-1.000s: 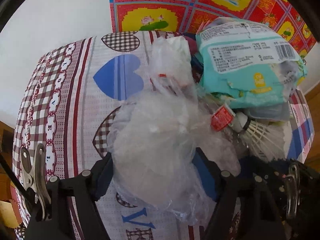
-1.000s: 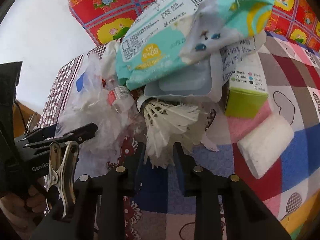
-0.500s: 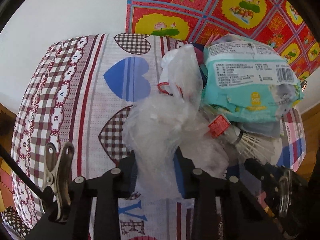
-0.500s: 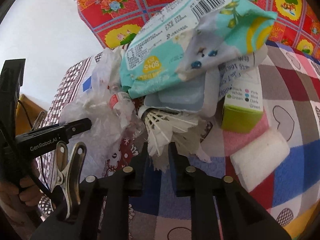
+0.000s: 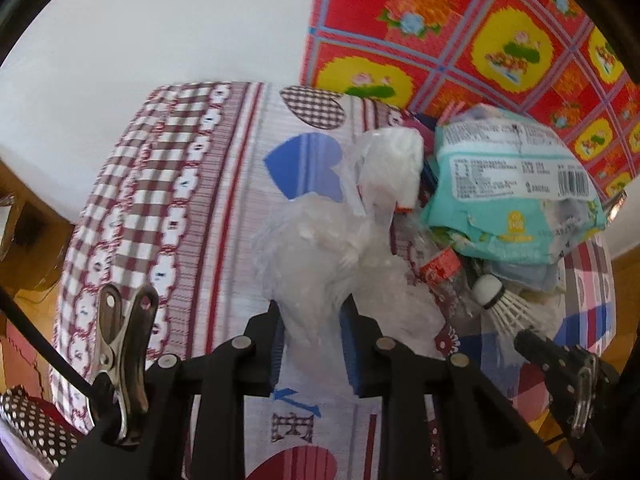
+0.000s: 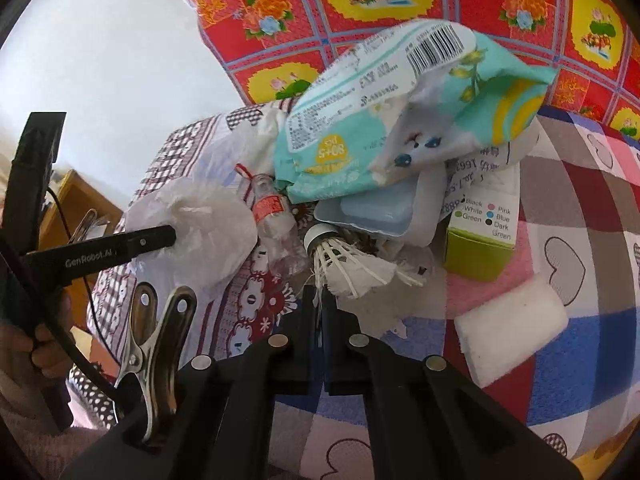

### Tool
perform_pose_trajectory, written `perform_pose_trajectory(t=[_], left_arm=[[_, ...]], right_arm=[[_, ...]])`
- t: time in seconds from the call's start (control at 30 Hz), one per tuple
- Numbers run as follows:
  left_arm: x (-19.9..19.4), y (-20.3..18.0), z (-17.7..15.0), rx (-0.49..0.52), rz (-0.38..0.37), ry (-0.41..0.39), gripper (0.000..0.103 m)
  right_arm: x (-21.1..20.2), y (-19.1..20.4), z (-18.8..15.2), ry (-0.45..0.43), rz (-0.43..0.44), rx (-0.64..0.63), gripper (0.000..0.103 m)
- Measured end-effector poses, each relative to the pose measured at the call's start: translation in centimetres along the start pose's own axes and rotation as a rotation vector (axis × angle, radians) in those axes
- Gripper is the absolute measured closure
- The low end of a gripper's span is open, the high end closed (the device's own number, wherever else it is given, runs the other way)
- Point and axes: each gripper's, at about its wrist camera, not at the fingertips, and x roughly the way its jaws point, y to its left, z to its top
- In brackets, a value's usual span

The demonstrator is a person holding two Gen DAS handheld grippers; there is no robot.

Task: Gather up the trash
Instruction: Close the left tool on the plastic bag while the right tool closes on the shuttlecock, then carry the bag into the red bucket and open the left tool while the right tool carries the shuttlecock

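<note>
Both hand-held grippers rose; "GenRobot.AI".

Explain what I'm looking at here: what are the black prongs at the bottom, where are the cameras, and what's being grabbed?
There is no robot. A person holds a two-finger gripper in each hand, and each carries a wide-angle camera looking along its fingers, which are those black prongs. One picture comes from each gripper. On the heart-patterned cloth lies a trash pile: a teal wipes pack, a small clear bottle with a red label, a green cardboard box and a white foam block. The left gripper is closing its jaws on a crumpled clear plastic bag pinched between them. The right gripper is shut on the feather tips of a white shuttlecock.
</note>
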Motion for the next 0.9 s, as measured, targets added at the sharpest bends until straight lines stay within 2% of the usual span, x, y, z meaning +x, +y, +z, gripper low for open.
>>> perform_pose_trajectory(t=[0.5,0.9], left_arm=[[-2.6,4.0,0.4,-0.125,0.026,-0.078,0.082],[-5.0,9.6,1.3,-0.168,0.062,-0.117,0.082]], right_arm=[[-3.4,2.7,1.1,-0.073,0.059,-0.134,0.1],[-2.6,6.7,3.2,-0.088,0.107,-0.197,0.1]])
